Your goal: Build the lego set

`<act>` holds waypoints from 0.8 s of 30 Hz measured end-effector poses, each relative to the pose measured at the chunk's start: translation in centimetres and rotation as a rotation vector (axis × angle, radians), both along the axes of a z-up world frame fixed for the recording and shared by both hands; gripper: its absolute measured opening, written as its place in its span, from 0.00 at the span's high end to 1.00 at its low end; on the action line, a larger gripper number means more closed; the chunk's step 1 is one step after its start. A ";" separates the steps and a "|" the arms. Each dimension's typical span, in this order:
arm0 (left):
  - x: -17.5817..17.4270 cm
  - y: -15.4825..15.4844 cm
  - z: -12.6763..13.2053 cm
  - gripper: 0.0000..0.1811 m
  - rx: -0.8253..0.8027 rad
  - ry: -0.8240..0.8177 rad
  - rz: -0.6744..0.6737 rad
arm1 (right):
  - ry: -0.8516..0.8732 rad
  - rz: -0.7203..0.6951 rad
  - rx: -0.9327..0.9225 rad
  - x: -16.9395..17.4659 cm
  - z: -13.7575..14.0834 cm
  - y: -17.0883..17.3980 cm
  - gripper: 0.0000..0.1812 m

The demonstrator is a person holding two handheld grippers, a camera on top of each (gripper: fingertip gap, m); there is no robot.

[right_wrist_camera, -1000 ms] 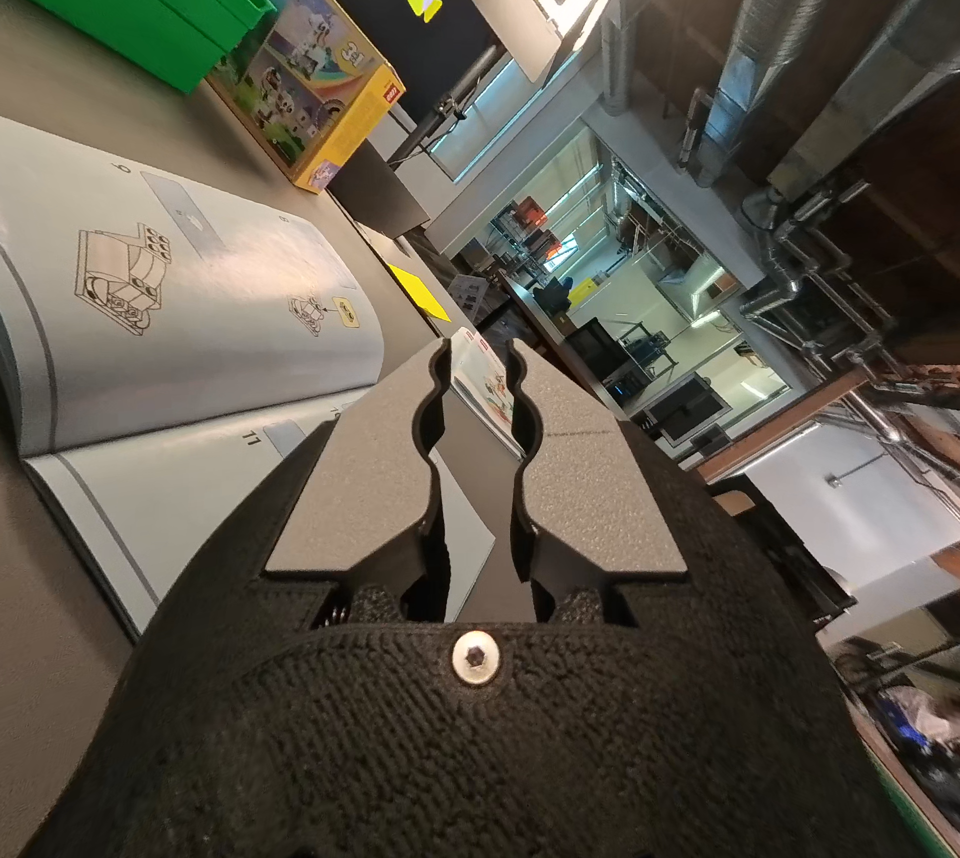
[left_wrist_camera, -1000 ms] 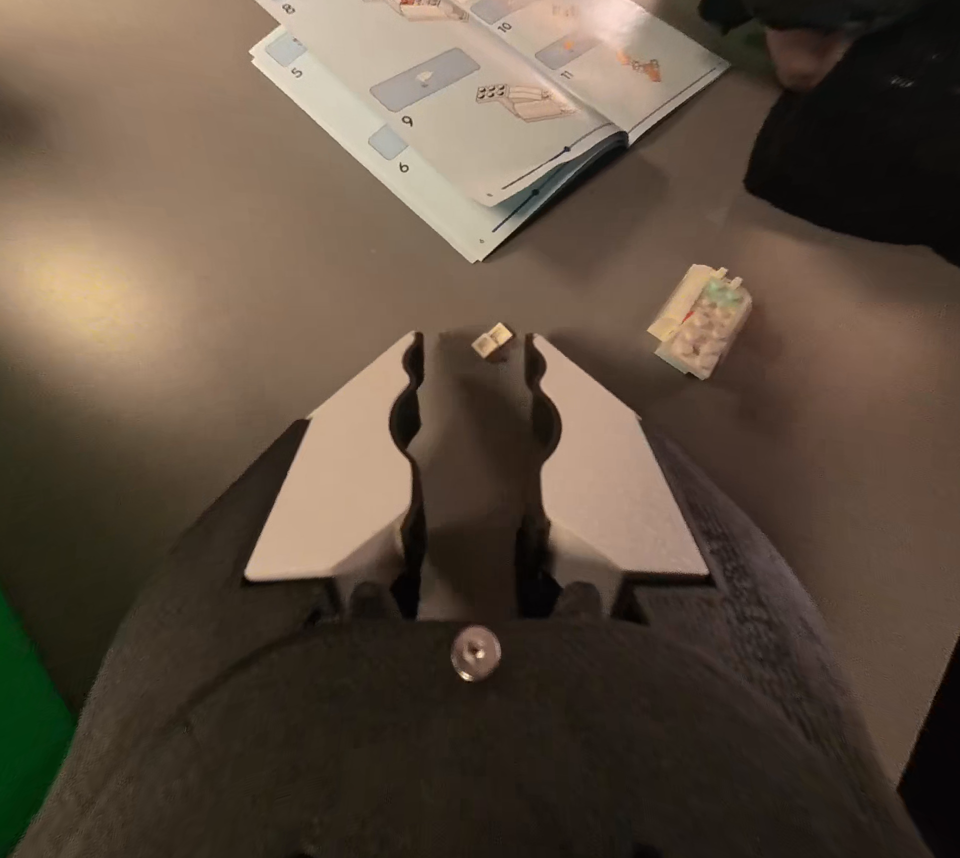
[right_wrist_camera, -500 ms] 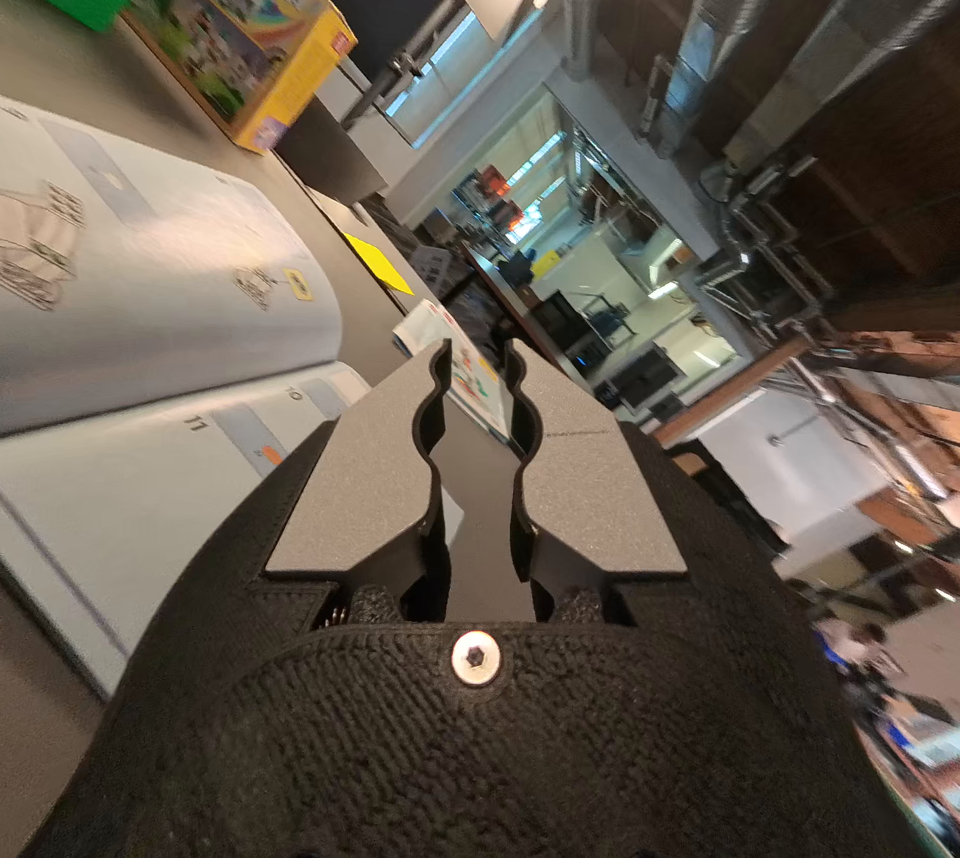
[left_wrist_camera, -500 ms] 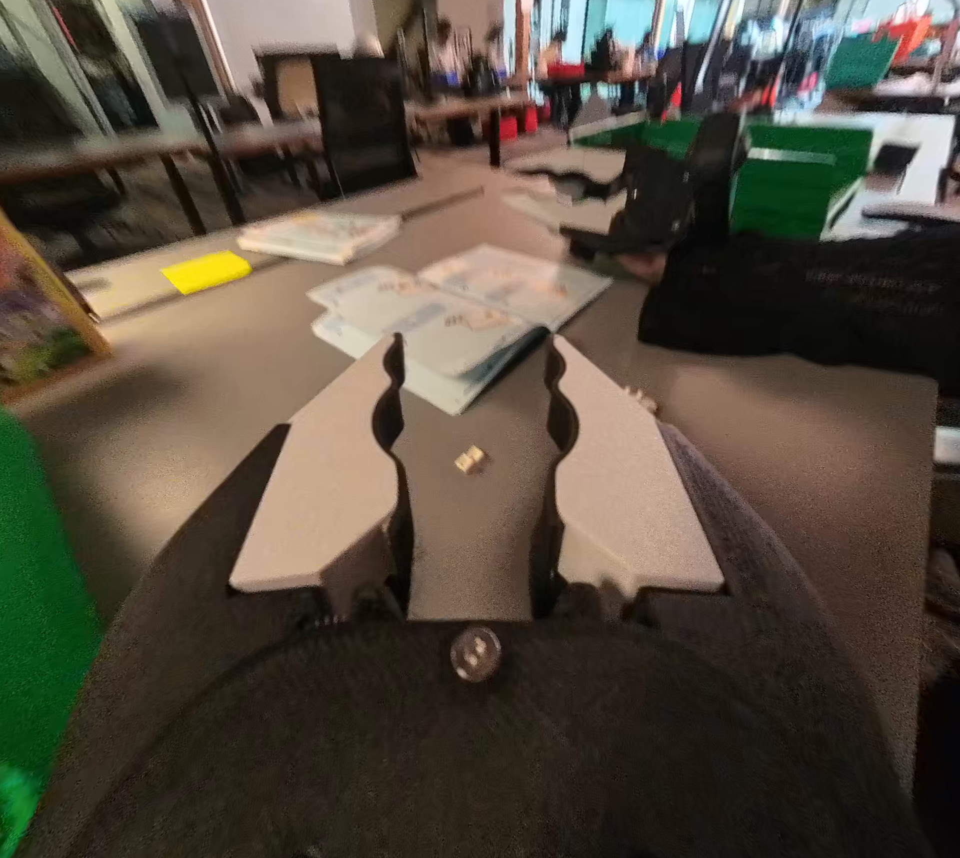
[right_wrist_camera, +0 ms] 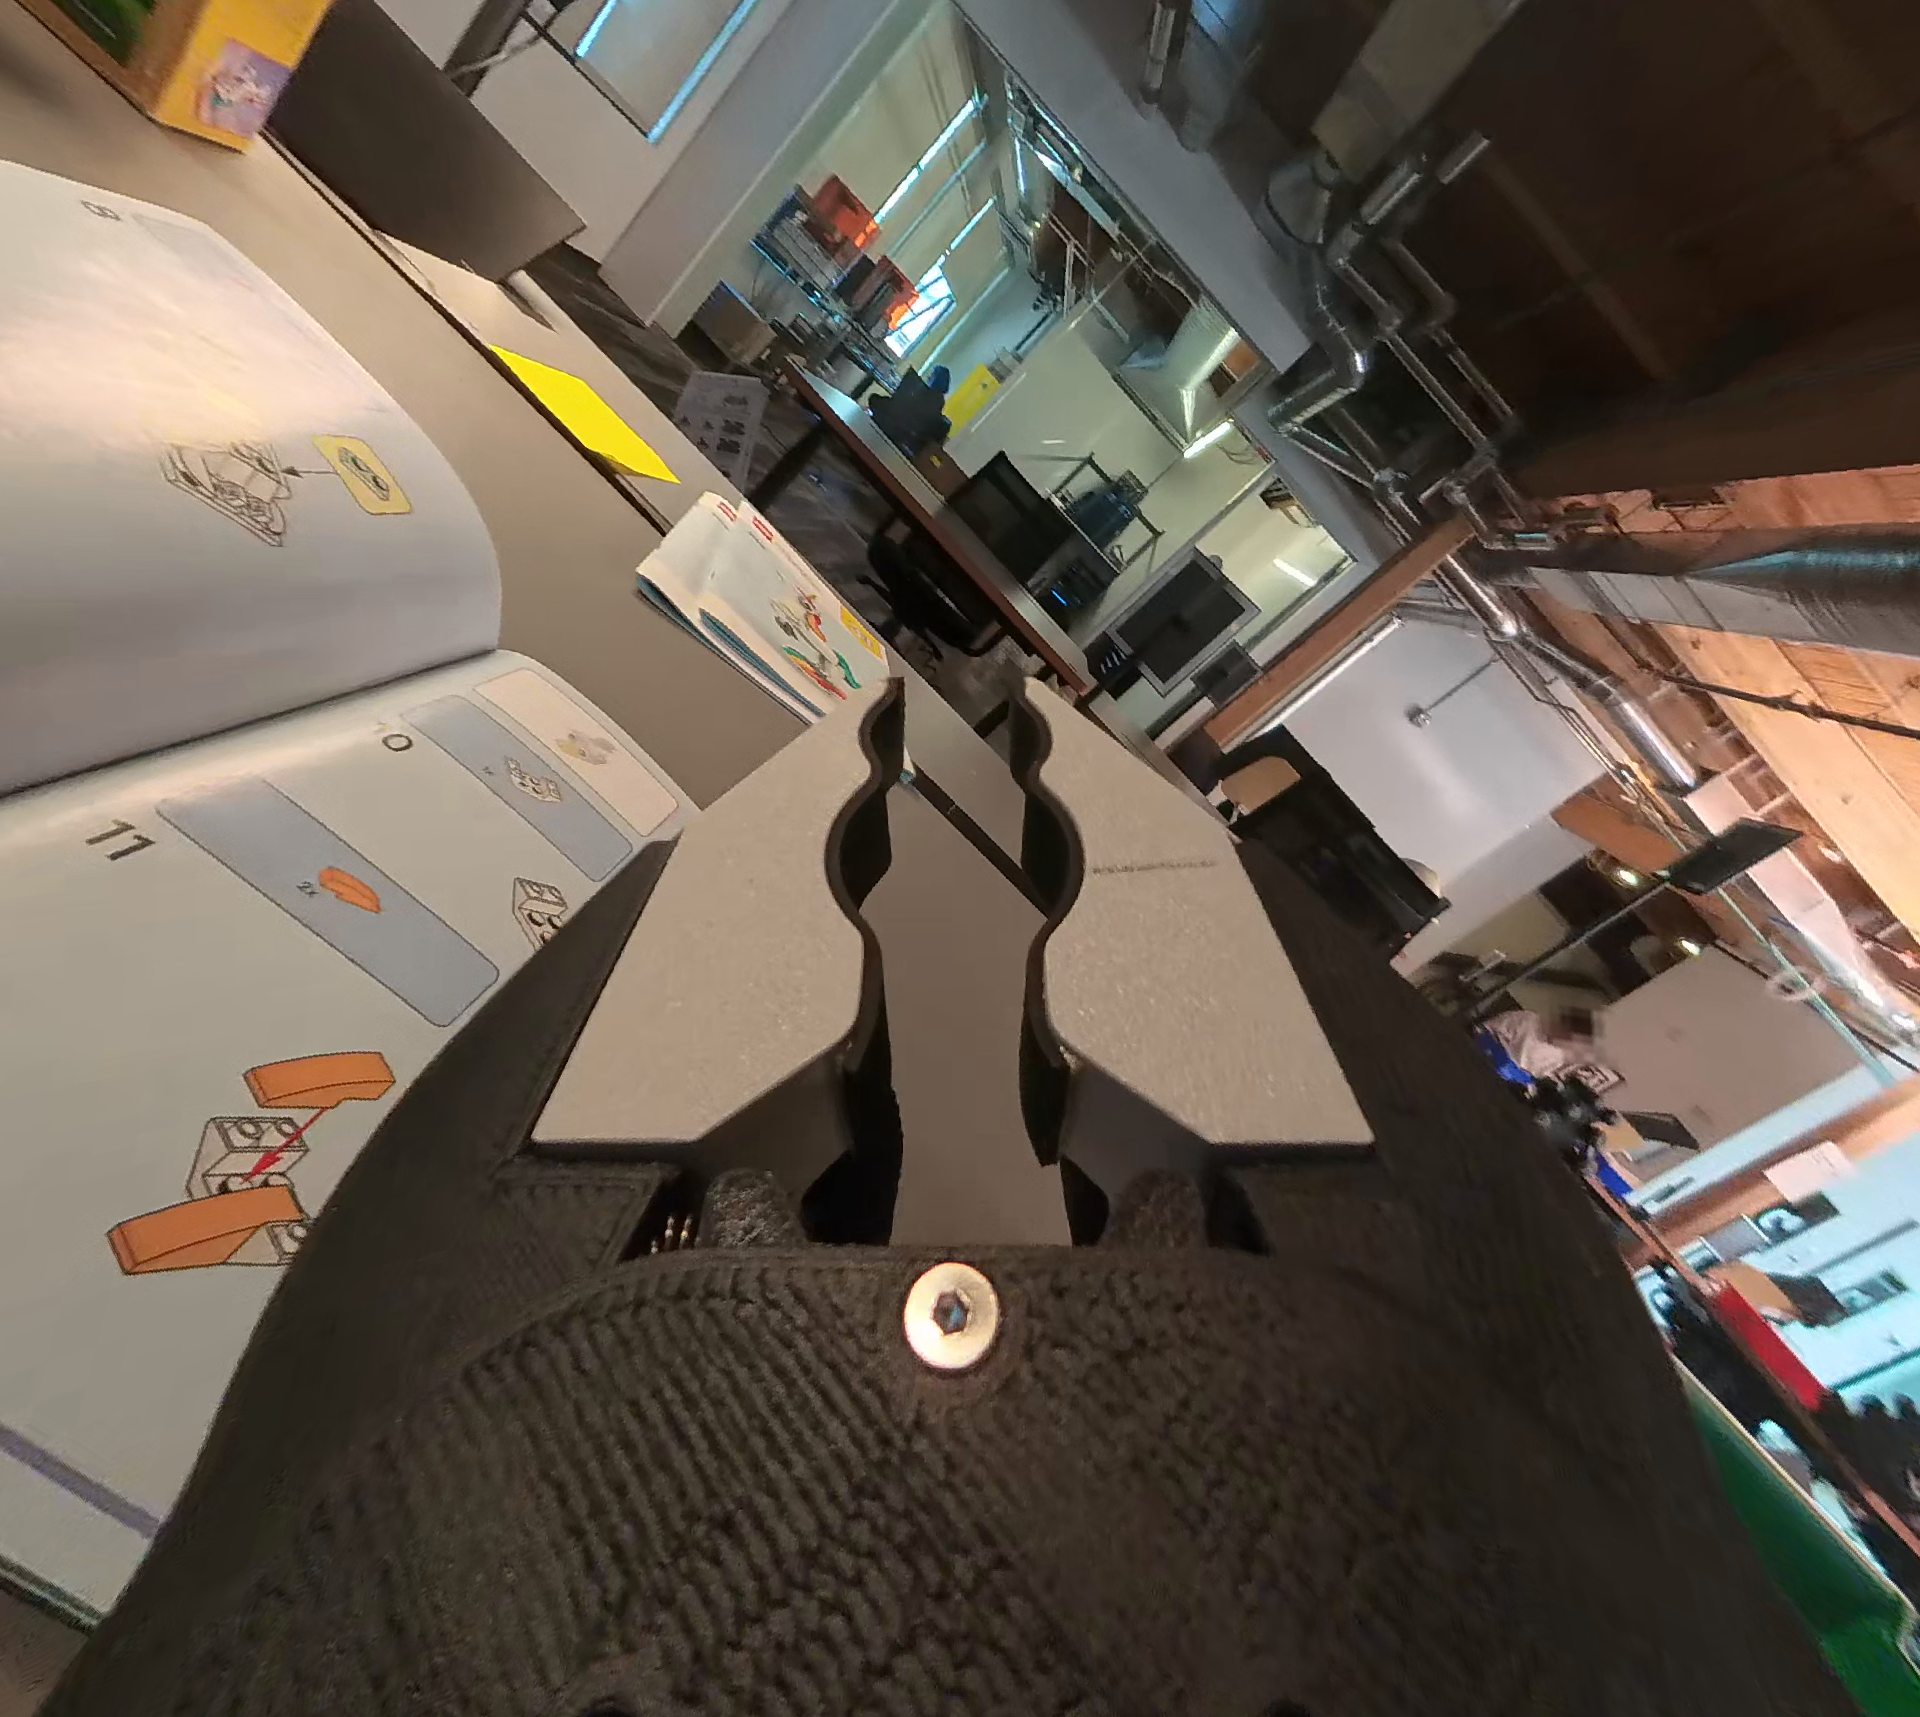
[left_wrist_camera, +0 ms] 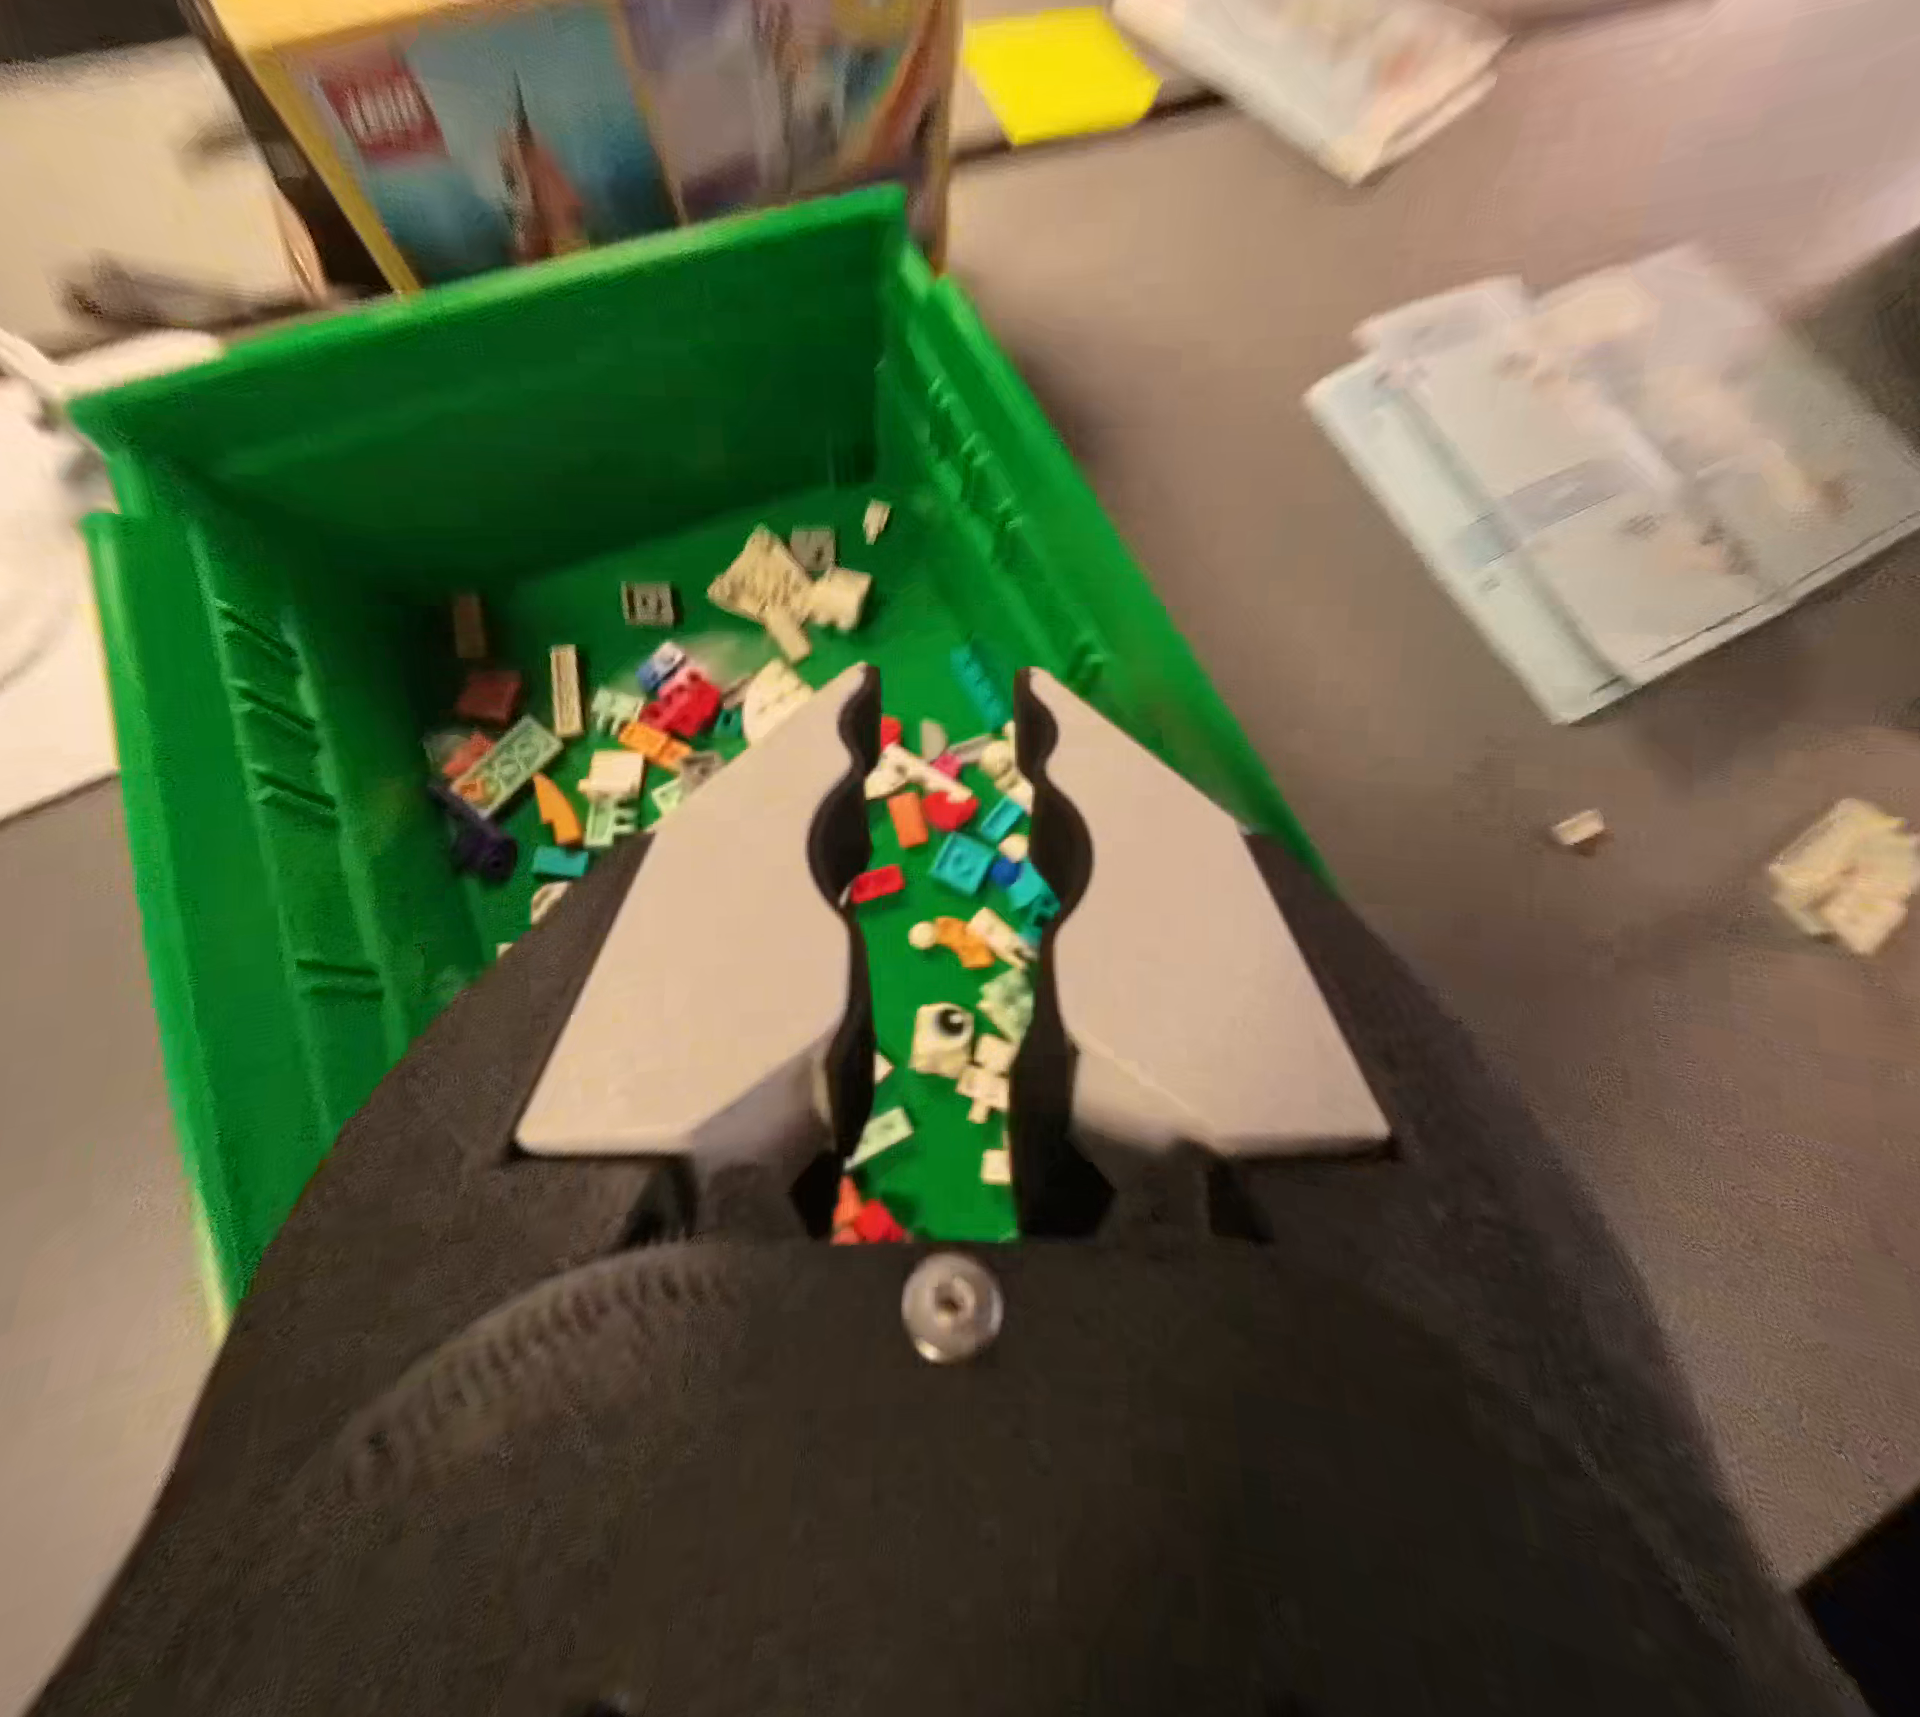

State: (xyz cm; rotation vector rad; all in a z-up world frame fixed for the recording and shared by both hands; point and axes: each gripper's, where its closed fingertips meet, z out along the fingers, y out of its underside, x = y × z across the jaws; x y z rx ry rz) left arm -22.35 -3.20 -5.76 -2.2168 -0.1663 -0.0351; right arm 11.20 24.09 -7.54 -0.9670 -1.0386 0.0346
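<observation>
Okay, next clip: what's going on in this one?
A person is building a Lego set with a two-finger tool in each hand. The left tool is open and empty over a green bin of loose bricks, apparently about to pick one. The right tool is also open and empty, lying low beside the open manual on the table. A small white sub-build and one tiny piece sit on the table right of the bin.

Motion-blurred set box; open booklet cropped leftward.
</observation>
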 end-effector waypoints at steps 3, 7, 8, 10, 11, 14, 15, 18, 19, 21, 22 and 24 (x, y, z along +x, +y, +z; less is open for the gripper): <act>-3.0 2.8 -3.4 0.87 -0.188 -0.095 0.020 | -0.003 -0.009 0.000 -0.1 -0.2 0.3 0.90; -3.0 5.6 -6.6 0.88 -0.290 -0.337 0.007 | -0.009 -0.006 0.000 0.0 -0.5 0.3 0.90; -2.7 5.9 -7.3 0.88 -0.317 -0.379 0.008 | -0.013 -0.003 0.003 -0.1 -0.5 0.2 0.90; -3.6 5.7 -9.2 0.88 -0.402 -0.315 0.037 | -0.015 0.000 0.005 -0.1 -0.4 0.2 0.90; -4.1 5.6 -9.9 0.88 -0.429 -0.278 0.049 | -0.013 0.002 0.003 -0.1 -0.5 0.2 0.90; -4.6 6.0 -10.5 0.88 -0.435 -0.282 0.074 | 0.000 0.005 -0.006 0.0 -0.3 0.2 0.90; -4.8 6.2 -10.7 0.88 -0.435 -0.285 0.083 | 0.003 0.006 -0.009 0.1 -0.3 0.2 0.90; -4.9 6.3 -11.2 0.88 -0.449 -0.276 0.093 | 0.008 0.008 -0.015 0.2 -0.2 0.2 0.90; -5.0 6.3 -11.4 0.88 -0.455 -0.265 0.094 | 0.008 0.009 -0.015 0.3 -0.1 0.2 0.91; -5.0 6.4 -11.7 0.89 -0.465 -0.250 0.096 | 0.007 0.010 -0.015 0.4 -0.1 0.1 0.91; -5.1 6.4 -11.9 0.89 -0.471 -0.243 0.098 | 0.007 0.011 -0.016 0.4 -0.1 0.1 0.91; -5.3 6.5 -11.9 0.90 -0.468 -0.223 0.108 | 0.006 0.012 -0.018 0.4 -0.1 0.1 0.91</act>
